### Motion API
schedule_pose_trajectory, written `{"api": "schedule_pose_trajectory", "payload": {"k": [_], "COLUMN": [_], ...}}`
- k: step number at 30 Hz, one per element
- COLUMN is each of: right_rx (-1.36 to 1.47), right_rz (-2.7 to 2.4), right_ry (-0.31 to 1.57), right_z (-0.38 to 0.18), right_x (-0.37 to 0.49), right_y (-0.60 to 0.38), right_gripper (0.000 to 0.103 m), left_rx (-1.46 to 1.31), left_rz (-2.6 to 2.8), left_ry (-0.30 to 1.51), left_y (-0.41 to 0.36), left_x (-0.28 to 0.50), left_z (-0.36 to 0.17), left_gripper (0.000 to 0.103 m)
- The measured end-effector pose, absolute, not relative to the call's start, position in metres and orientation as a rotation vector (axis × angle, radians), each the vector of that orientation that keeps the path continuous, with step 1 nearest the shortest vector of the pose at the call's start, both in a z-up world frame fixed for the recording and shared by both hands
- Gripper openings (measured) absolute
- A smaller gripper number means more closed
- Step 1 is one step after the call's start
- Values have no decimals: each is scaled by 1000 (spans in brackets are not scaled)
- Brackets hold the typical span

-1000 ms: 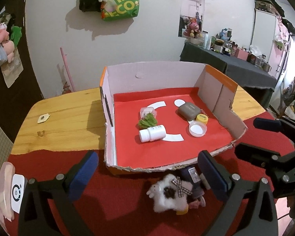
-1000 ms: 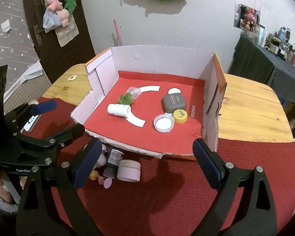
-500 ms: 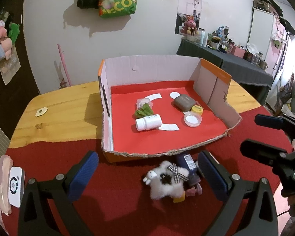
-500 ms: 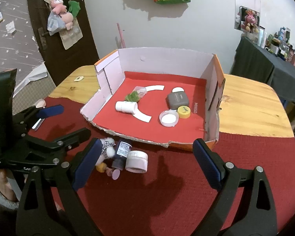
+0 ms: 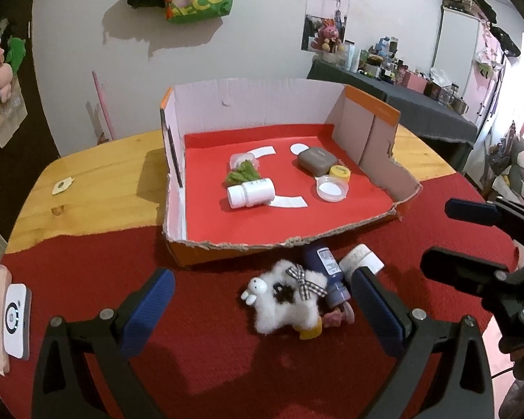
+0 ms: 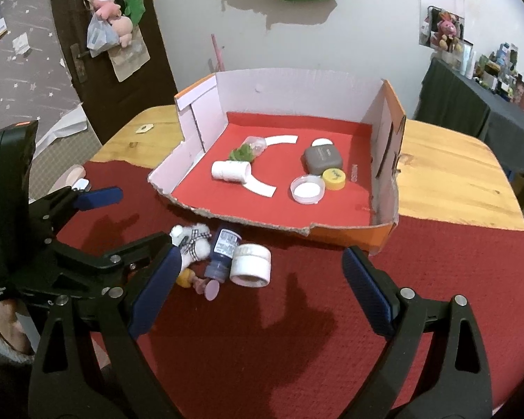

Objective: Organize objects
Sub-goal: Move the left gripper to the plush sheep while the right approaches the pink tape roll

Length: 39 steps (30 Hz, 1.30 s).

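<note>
Clutter is the risk: plush sheep (image 5: 287, 296), blue bottle (image 6: 223, 249) and white jar (image 6: 250, 264) touch, so the empty, closing right gripper (image 6: 258, 291) (left gripper (image 5: 262, 309) spread, empty) may knock neighbours.

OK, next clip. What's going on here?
A person holds two grippers over a red cloth, tidying small things into a cardboard box. A white bottle, grey case and lids already lie inside. A fluffy toy, blue bottle and white jar wait outside. The left gripper is open around the toy; the right gripper is closing, empty.
</note>
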State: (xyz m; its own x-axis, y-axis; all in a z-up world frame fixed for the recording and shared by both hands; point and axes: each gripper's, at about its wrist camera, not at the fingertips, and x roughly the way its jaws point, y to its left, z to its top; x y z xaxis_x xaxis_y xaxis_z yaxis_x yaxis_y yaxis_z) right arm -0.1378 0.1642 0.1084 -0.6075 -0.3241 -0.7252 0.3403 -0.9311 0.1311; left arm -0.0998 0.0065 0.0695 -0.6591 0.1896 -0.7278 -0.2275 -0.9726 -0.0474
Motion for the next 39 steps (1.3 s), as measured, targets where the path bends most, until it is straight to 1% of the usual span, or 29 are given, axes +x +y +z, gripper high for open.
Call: {"api": "schedule_pose_trajectory", "payload": {"k": [2, 4, 6, 9, 17, 35, 39], "right_rx": [1141, 1149, 1154, 1174, 1227, 1287, 1296], "right_rz": [-2517, -2512, -2510, -2498, -2474, -2446, -2435], "right_ry": [29, 34, 36, 31, 26, 17, 0], "right_z": [106, 103, 101, 95, 78, 59, 56], "right_x": [-137, -136, -136, -137, -141, -155, -160], "right_y": [163, 162, 162, 162, 161, 158, 159], "right_gripper": [83, 80, 72, 66, 62, 60, 58], "left_rx": [-1174, -1185, -1198, -1220, -1252, -1322, -1346], "left_rz": [2659, 2650, 2638, 2622, 2612, 2585, 2576], "left_ry": [63, 61, 59, 51, 44, 36, 24], "left_y": [7, 7, 8, 8, 7, 5, 2], "left_x": [-100, -100, -101, -103, -105, -121, -127], "left_z": [66, 62, 58, 51, 40, 20, 14], "left_gripper": [103, 103, 103, 103, 102, 101, 101]}}
